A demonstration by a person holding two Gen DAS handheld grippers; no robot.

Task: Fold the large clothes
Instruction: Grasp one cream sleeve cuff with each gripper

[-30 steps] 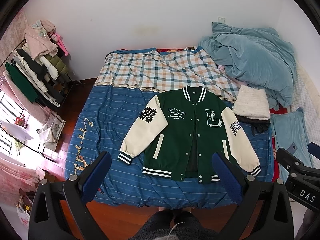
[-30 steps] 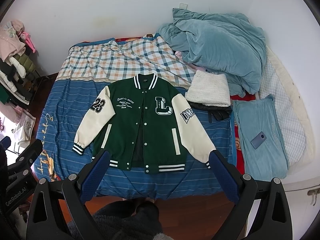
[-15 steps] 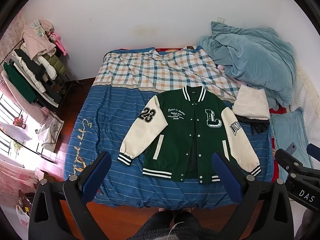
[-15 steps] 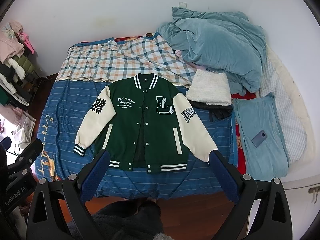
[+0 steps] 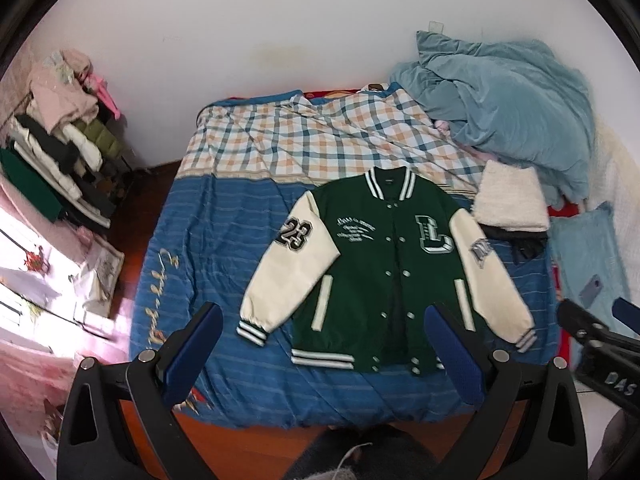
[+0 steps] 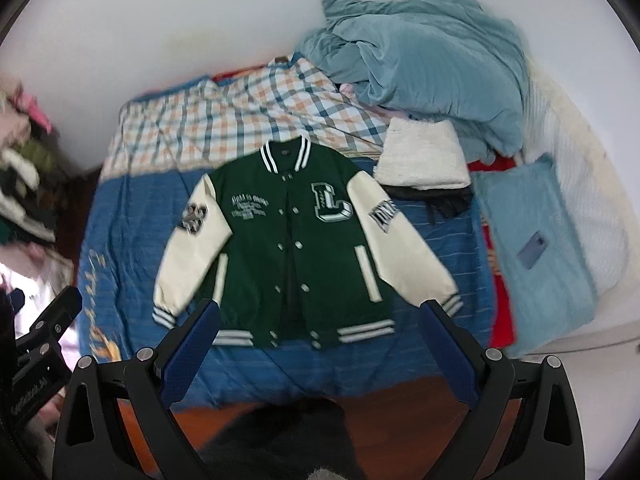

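A green varsity jacket (image 5: 384, 272) with cream sleeves lies flat and spread, front up, on the blue striped bedspread (image 5: 208, 248). It also shows in the right wrist view (image 6: 296, 256). My left gripper (image 5: 324, 344) is open and empty, held above the bed's near edge, short of the jacket's hem. My right gripper (image 6: 316, 340) is open and empty, also above the near edge, its fingers framing the hem. The right gripper's body (image 5: 604, 356) shows at the right of the left wrist view.
A plaid sheet (image 5: 320, 140) covers the far bed. A blue duvet heap (image 5: 516, 108), a folded white fleece (image 6: 424, 160), a blue pillow (image 6: 532, 256) with a phone (image 6: 532, 250) lie right. A loaded clothes rack (image 5: 60, 152) stands left. Wooden floor (image 6: 380, 396) lies below.
Both grippers have moved forward toward the bed, so the jacket looks larger. The right wrist view has tilted and is motion-blurred. The jaws stay open.
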